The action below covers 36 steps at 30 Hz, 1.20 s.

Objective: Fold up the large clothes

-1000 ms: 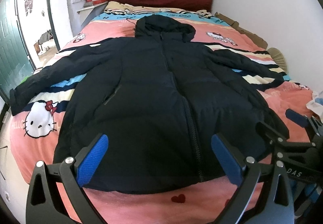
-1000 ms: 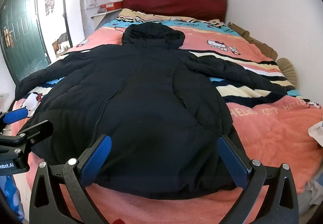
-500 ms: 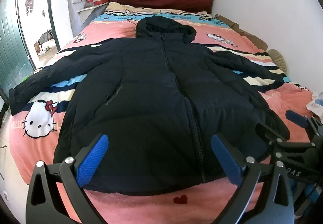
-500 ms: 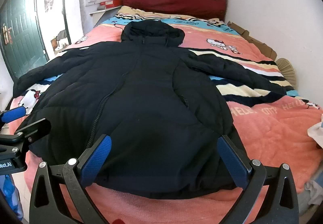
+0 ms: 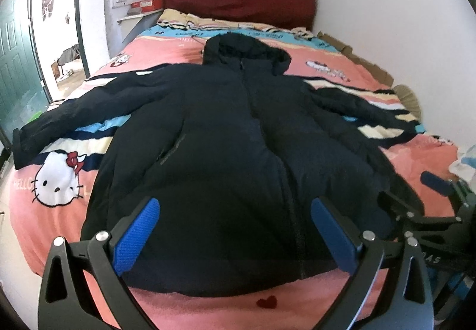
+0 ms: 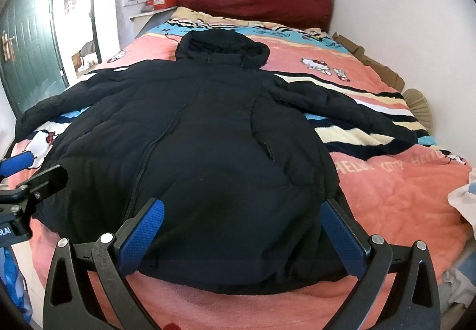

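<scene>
A large black hooded puffer jacket [image 5: 226, 151] [image 6: 208, 145] lies flat, front up and zipped, on the bed, hood toward the headboard, both sleeves spread out sideways. My left gripper [image 5: 235, 223] hovers open over the hem near the foot of the bed, nothing between its blue pads. My right gripper [image 6: 241, 226] is open too, above the hem's right half. Each gripper shows at the edge of the other's view: the right gripper [image 5: 416, 199] and the left gripper [image 6: 32, 172].
The bed carries a pink cartoon-cat blanket [image 5: 56, 178] [image 6: 401, 190] and a dark red headboard [image 5: 238, 0]. A white wall [image 6: 401, 17] runs along the right. A green door [image 5: 15, 56] and open doorway stand left. Pale cloth [image 6: 464, 202] lies at the right edge.
Both grippers have shifted only slightly toward the jacket; the jacket lies as before and both stay open.
</scene>
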Tool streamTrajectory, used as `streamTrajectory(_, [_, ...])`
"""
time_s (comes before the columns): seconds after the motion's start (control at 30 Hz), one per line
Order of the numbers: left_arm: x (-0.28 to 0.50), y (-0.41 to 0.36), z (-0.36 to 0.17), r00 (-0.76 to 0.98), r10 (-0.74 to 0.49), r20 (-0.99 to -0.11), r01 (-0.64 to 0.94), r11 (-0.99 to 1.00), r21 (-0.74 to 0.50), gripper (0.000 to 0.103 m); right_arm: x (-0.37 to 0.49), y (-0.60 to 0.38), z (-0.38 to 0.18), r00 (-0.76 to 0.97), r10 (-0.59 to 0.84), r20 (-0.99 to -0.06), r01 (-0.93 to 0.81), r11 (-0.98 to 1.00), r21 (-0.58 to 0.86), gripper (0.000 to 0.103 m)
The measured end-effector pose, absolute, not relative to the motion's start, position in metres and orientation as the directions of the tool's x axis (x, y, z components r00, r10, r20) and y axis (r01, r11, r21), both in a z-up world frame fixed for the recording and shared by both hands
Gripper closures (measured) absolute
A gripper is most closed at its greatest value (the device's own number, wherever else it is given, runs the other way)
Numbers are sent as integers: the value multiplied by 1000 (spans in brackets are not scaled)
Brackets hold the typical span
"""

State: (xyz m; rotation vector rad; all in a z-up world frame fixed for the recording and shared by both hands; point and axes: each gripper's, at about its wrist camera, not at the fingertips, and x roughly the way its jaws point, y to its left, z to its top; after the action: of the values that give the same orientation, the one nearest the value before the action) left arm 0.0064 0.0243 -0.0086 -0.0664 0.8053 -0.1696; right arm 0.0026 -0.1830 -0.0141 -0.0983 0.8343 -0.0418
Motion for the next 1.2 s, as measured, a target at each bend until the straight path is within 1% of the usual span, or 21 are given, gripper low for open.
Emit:
streamTrajectory(0.17, [10,30,-3,695,-215,-686,132,976,-172,0,4,-182,-13,671,-80,-737,-3,994,-111,0])
streamTrajectory(0.3, [21,32,-3,662,-252,-706,149,967,-206,0,8,-185,-11,668,-89,-739,3,993,-117,0])
streamTrajectory(0.37, [24,41,-2,646,-292,-705,154,955,-253,0,11,-188,-10,663,-98,-742,15,993,-117,0])
streamTrajectory(0.5, [28,72,-3,661,-276,-698,79,950,-302,0,13,-190,-5,670,-106,-734,29,993,-117,0])
streamTrajectory(0.6, [36,115,-5,674,-249,-696,-16,936,-351,0,9,-192,-2,683,-112,-722,34,992,-122,0])
streamTrajectory(0.9, [58,277,-27,722,-48,-690,-326,856,-401,0,15,-200,0,660,-166,-733,73,985,-157,0])
streamTrajectory(1.03, [65,358,-45,739,0,-674,-436,763,-477,2,21,-196,4,656,-188,-730,81,980,-180,0])
streamTrajectory(1.1, [72,392,-58,731,19,-682,-488,714,-502,2,25,-194,5,653,-203,-730,87,977,-193,0])
streamTrajectory(1.2, [80,426,-74,725,38,-687,-536,658,-529,2,28,-191,6,648,-216,-730,97,975,-202,0])
